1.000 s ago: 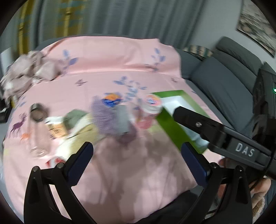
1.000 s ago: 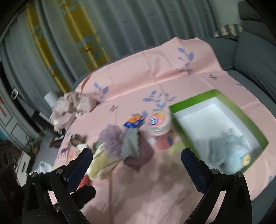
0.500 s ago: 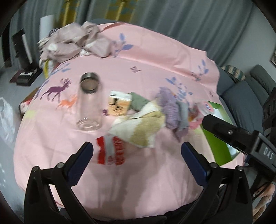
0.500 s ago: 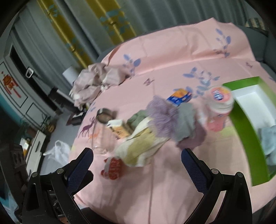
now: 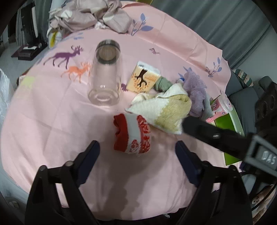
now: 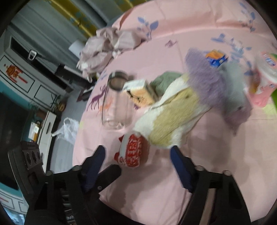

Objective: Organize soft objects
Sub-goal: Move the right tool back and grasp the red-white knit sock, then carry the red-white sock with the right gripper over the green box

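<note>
A folded red-and-white sock [image 5: 131,135] [image 6: 133,150] lies on the pink tablecloth [image 5: 52,121], just ahead of both grippers. My left gripper [image 5: 137,148] hovers over it with jaws closing and pads clear of the sock. My right gripper [image 6: 137,152] comes in from the right, jaws also closing, nothing pressed; one of its fingers [image 5: 207,131] crosses the left wrist view. Behind the sock lie a cream-and-yellow towel [image 5: 164,110] [image 6: 173,119], a purple fluffy cloth [image 5: 195,90] [image 6: 204,76], a grey cloth [image 6: 233,86] and a green cloth [image 5: 163,84] [image 6: 162,81].
A glass jar [image 5: 105,74] [image 6: 116,103] lies on its side left of the pile, beside a tissue pack [image 5: 143,78]. A pink cup [image 5: 219,107] and a green box [image 5: 228,121] sit at right. Crumpled pinkish fabric [image 5: 90,15] is at the table's far edge.
Both grippers have dropped and swung left, from over the green box to the red sock. Their jaws stand narrower than before.
</note>
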Demonstrator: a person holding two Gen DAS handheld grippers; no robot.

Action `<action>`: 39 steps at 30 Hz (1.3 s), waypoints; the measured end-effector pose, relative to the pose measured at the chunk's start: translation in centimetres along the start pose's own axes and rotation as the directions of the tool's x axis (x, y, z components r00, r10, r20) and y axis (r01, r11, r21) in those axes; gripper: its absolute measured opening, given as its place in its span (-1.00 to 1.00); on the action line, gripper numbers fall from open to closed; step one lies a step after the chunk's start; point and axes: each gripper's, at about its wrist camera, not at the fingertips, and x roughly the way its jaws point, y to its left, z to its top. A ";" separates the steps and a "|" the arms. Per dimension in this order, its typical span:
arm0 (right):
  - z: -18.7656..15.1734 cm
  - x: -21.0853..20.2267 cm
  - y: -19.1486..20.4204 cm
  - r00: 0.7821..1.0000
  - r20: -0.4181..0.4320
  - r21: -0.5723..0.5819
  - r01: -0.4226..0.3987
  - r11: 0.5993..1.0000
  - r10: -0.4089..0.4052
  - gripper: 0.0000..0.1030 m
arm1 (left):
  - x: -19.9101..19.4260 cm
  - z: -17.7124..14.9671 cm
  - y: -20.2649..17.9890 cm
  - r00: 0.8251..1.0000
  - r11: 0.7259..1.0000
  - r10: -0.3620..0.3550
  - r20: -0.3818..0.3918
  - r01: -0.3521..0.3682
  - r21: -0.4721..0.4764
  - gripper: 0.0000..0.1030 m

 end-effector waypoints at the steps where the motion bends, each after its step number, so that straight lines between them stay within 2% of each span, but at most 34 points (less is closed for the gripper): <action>1: -0.1 0.7 0.1 1.000 -0.021 -0.001 -0.004 1.000 0.004 0.31 | 0.3 -0.1 0.2 1.000 1.000 -0.006 -0.008 0.006 -0.007 0.47; 7: 0.1 4.0 0.9 0.995 -0.093 -0.003 -0.027 1.000 0.027 0.28 | 1.6 -0.1 0.9 1.000 0.999 -0.016 -0.025 0.015 -0.029 0.27; 9: 0.3 4.9 1.0 0.994 -0.110 -0.003 -0.019 1.000 0.018 0.18 | 2.1 0.0 1.3 0.999 0.999 -0.021 -0.034 0.019 -0.041 0.21; 12: 0.5 6.3 1.1 0.991 -0.137 -0.006 -0.004 1.000 0.003 0.03 | 2.9 0.0 1.8 0.998 0.998 -0.035 -0.054 0.032 -0.056 -0.04; 13: 0.5 6.8 1.0 0.989 -0.149 -0.004 -0.004 1.000 0.003 -0.01 | 3.1 -0.1 1.9 0.997 0.997 -0.046 -0.060 0.043 -0.059 -0.06; 15: 0.3 7.8 0.9 0.984 -0.175 0.000 -0.010 1.000 0.010 -0.19 | 3.5 -0.3 2.0 0.993 0.995 -0.085 -0.077 0.080 -0.067 -0.20; 17: 0.1 8.5 0.7 0.980 -0.196 0.010 -0.027 1.000 0.028 -0.27 | 3.7 -0.4 1.8 0.994 0.996 -0.079 -0.082 0.075 -0.052 -0.26; 24: -0.2 6.7 0.7 0.986 -0.155 0.011 -0.063 0.998 0.064 -0.30 | 2.3 -0.6 0.7 0.997 0.998 -0.069 -0.048 0.068 -0.006 -0.31; 32: 0.4 0.5 1.4 0.995 -0.010 -0.035 -0.095 0.995 0.094 -0.30 | -2.4 -0.4 -3.7 0.993 0.990 -0.093 0.067 0.085 0.114 -0.31; 39: 1.0 -5.7 1.0 0.986 0.139 -0.060 -0.082 0.995 0.089 -0.30 | -4.4 0.2 -8.6 0.980 0.967 -0.144 0.137 0.110 0.229 -0.31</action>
